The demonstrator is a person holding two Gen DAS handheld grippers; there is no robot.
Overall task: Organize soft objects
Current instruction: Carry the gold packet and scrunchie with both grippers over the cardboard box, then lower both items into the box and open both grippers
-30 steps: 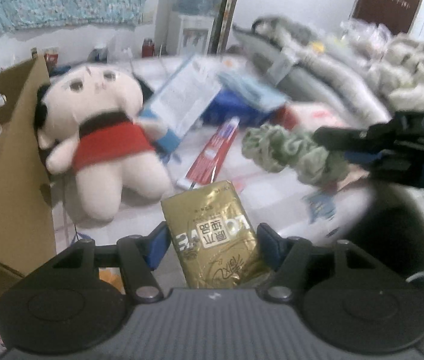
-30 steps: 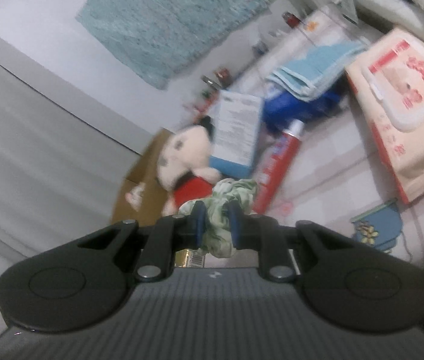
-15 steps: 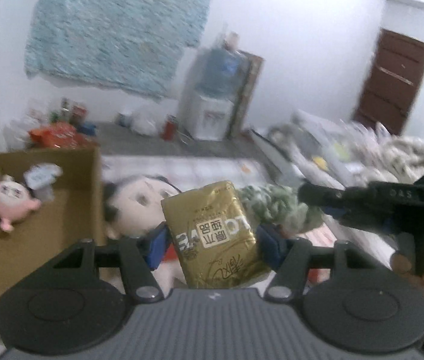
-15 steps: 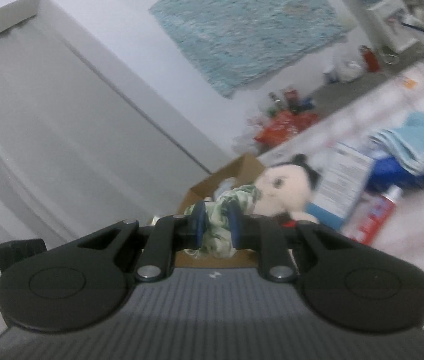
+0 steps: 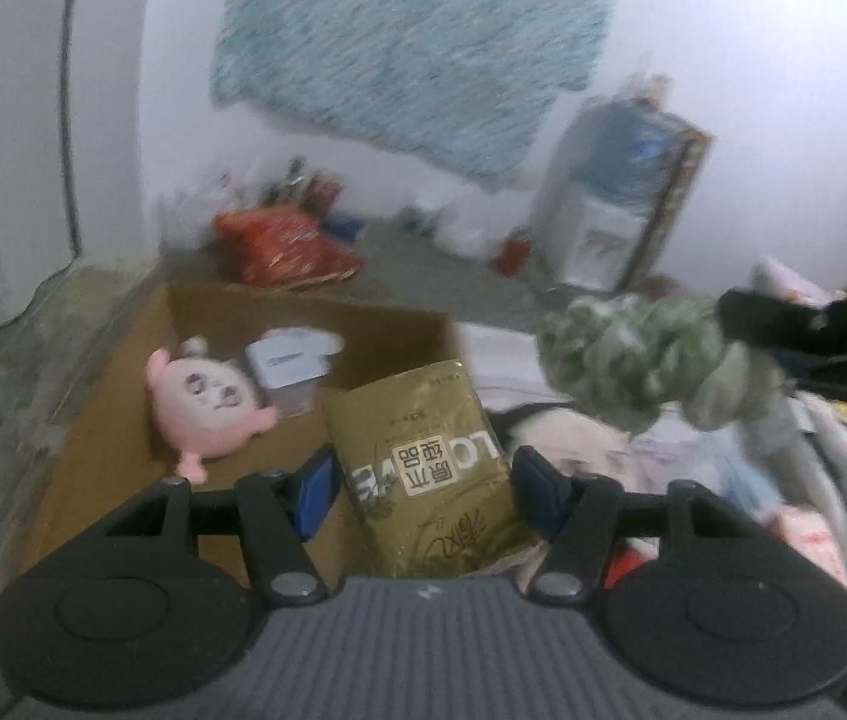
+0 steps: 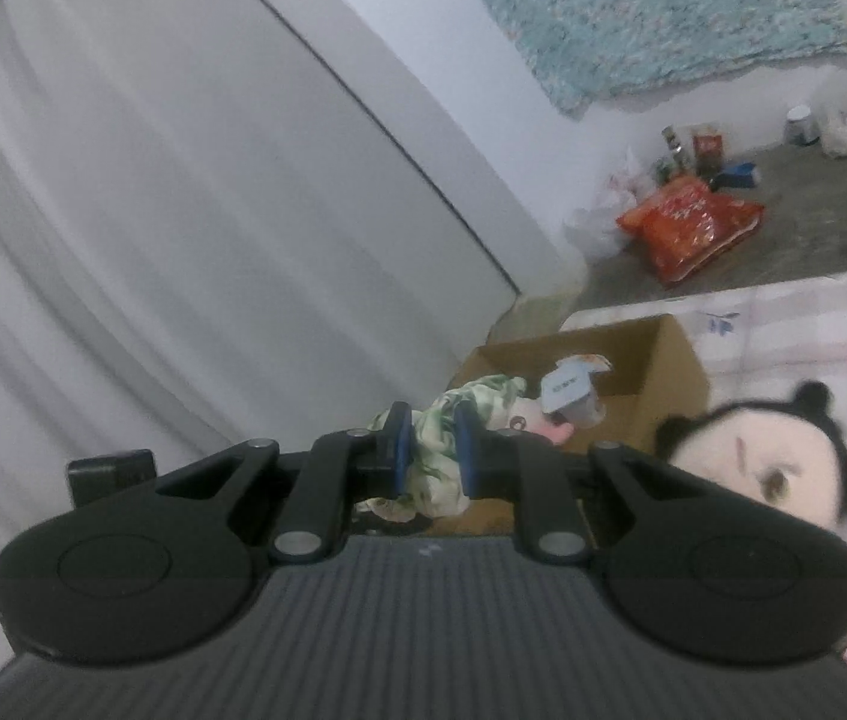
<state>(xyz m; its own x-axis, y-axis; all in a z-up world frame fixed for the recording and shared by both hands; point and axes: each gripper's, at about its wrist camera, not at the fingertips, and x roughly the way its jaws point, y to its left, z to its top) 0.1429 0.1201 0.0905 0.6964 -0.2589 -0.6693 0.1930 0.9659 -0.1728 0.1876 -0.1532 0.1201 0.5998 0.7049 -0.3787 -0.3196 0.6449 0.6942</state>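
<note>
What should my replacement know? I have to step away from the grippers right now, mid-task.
Left gripper: shut on the gold tissue pack, held in front of the cardboard box.
Right gripper: shut on the green scrunchie, also near the box.
Done: the pink plush and a small white pack lie in the box.
Left: drop in both held items, then fetch the big black-haired doll, lying on the bed beside the box.
</note>
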